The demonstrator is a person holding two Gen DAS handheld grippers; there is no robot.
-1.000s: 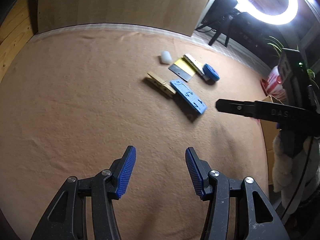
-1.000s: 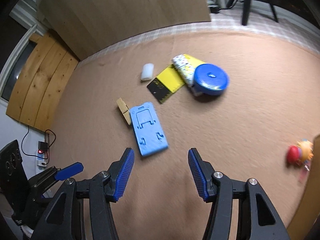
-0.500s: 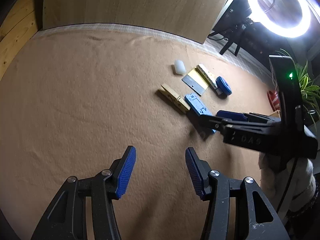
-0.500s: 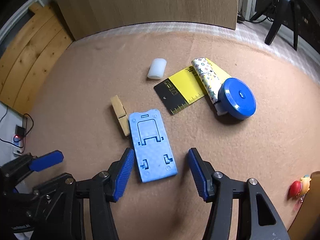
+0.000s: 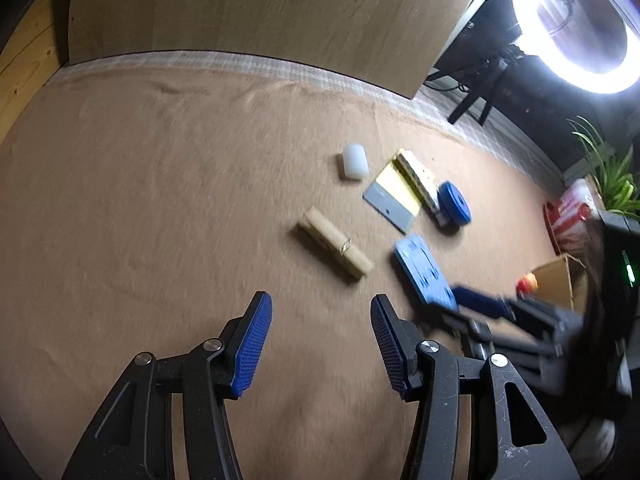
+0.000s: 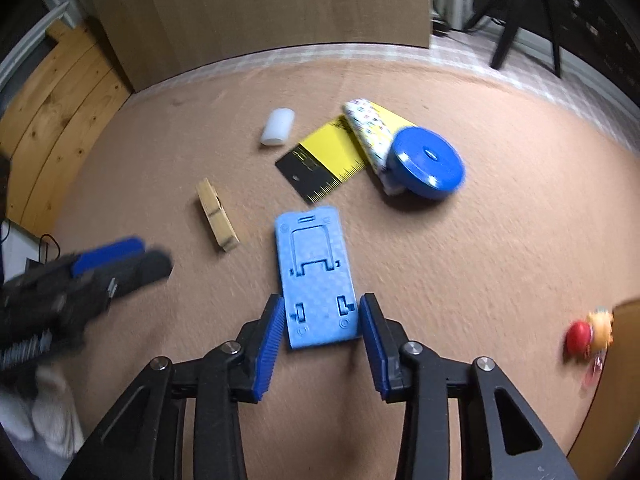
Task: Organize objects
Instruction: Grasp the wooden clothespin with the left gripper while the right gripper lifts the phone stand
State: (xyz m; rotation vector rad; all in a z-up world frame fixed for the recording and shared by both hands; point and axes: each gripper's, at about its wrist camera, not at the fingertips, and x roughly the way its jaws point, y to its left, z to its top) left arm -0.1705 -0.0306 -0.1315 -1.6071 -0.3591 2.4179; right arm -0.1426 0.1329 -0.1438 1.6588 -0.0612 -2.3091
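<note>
A light blue phone stand [image 6: 318,276] lies flat on the tan cloth; its near end sits between the fingers of my right gripper [image 6: 322,330], whose jaws are open on either side of it. It also shows in the left wrist view [image 5: 424,274]. My left gripper [image 5: 320,334] is open and empty, short of a wooden clothespin [image 5: 334,242]. Beyond lie a white cylinder [image 6: 278,126], a yellow-and-black ruler card [image 6: 326,158], a patterned pouch [image 6: 370,132] and a blue tape measure [image 6: 428,162].
A wooden board [image 5: 260,8] stands along the cloth's far edge. A ring light [image 5: 576,24] glares at the upper right, with a plant [image 5: 608,168] and a cardboard box [image 5: 556,280] beside the cloth. A small red-and-yellow toy [image 6: 590,332] lies at the right.
My right gripper has moved forward until the phone stand's near end lies between its fingers. My left gripper has moved closer to the clothespin.
</note>
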